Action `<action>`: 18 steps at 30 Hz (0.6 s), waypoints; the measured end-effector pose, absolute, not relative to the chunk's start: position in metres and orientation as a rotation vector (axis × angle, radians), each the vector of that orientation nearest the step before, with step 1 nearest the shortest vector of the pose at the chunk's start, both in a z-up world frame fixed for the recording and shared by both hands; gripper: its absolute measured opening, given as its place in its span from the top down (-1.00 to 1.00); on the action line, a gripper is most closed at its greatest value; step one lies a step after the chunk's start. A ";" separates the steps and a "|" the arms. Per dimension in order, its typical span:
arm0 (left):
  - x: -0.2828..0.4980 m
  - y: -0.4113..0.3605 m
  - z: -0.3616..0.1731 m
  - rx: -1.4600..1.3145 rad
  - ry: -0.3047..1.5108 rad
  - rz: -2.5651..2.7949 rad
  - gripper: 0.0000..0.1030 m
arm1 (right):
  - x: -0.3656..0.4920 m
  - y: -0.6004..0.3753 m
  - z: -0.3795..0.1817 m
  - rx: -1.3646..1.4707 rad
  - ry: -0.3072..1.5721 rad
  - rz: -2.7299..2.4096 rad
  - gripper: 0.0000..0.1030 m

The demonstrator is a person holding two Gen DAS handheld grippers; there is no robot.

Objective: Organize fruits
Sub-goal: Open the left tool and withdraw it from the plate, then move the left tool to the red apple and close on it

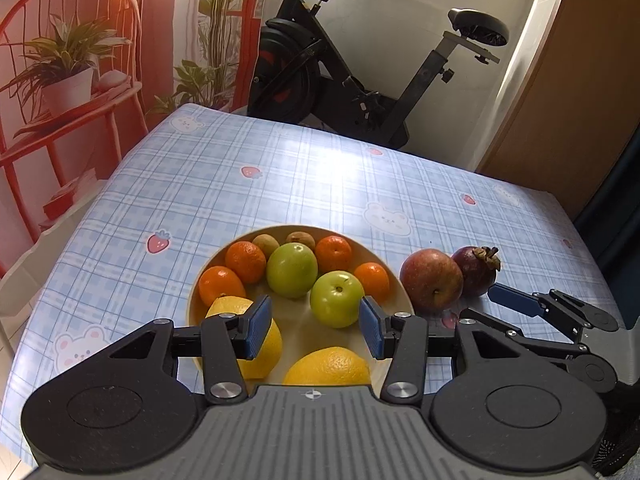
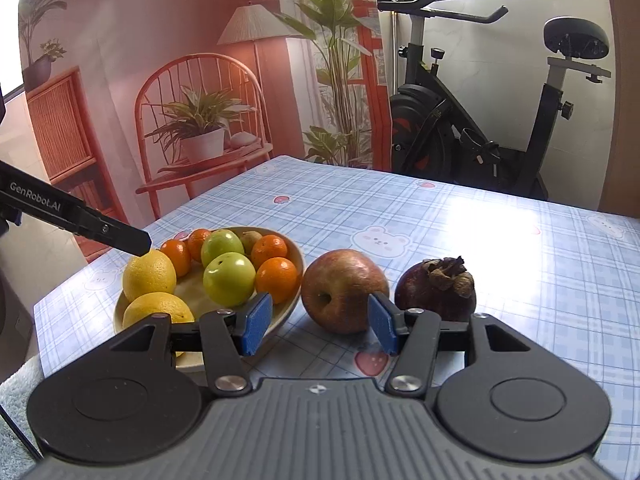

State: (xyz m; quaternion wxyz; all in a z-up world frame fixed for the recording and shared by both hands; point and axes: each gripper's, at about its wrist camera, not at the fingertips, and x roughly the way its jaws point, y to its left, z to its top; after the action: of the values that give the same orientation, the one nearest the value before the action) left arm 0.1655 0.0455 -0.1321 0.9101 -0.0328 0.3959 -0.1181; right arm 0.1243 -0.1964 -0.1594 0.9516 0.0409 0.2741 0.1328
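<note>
Lamp (image 2: 256,26) only in right view

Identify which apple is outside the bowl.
The red apple: it sits on the tablecloth between the bowl and the mangosteen. Both green apples lie inside the bowl.

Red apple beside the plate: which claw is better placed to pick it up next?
Right. The right claw is open, with the red apple directly ahead; the left claw hangs over the plate.
</note>
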 end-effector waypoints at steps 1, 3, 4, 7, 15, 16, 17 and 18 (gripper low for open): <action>0.168 0.040 -0.130 -0.063 0.810 -0.248 0.02 | 0.124 -0.202 -0.159 0.092 0.555 0.261 -0.10; 0.174 0.030 -0.128 -0.066 0.805 -0.264 0.02 | 0.124 -0.211 -0.160 0.102 0.554 0.250 -0.10; 0.178 0.025 -0.127 -0.068 0.804 -0.274 0.02 | 0.123 -0.214 -0.160 0.104 0.554 0.245 -0.10; 0.190 0.003 -0.127 -0.040 0.798 -0.326 0.01 | 0.121 -0.224 -0.163 0.117 0.567 0.237 -0.10; 0.227 -0.049 -0.156 -0.079 0.841 -0.391 0.01 | 0.117 -0.231 -0.175 0.147 0.603 0.218 -0.10; 0.230 -0.055 -0.160 -0.090 0.848 -0.402 0.01 | 0.117 -0.231 -0.175 0.149 0.603 0.218 -0.10; 0.233 -0.061 -0.163 -0.093 0.853 -0.409 0.01 | 0.116 -0.231 -0.176 0.150 0.602 0.218 -0.10; 0.235 -0.066 -0.165 -0.087 0.858 -0.413 0.01 | 0.116 -0.232 -0.177 0.155 0.601 0.217 -0.10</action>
State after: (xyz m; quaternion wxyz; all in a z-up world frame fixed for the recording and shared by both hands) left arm 0.2345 -0.0659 -0.1654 0.8880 -0.0417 0.4127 -0.1986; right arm 0.1164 -0.2316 -0.1766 0.9464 0.0759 0.2953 0.1064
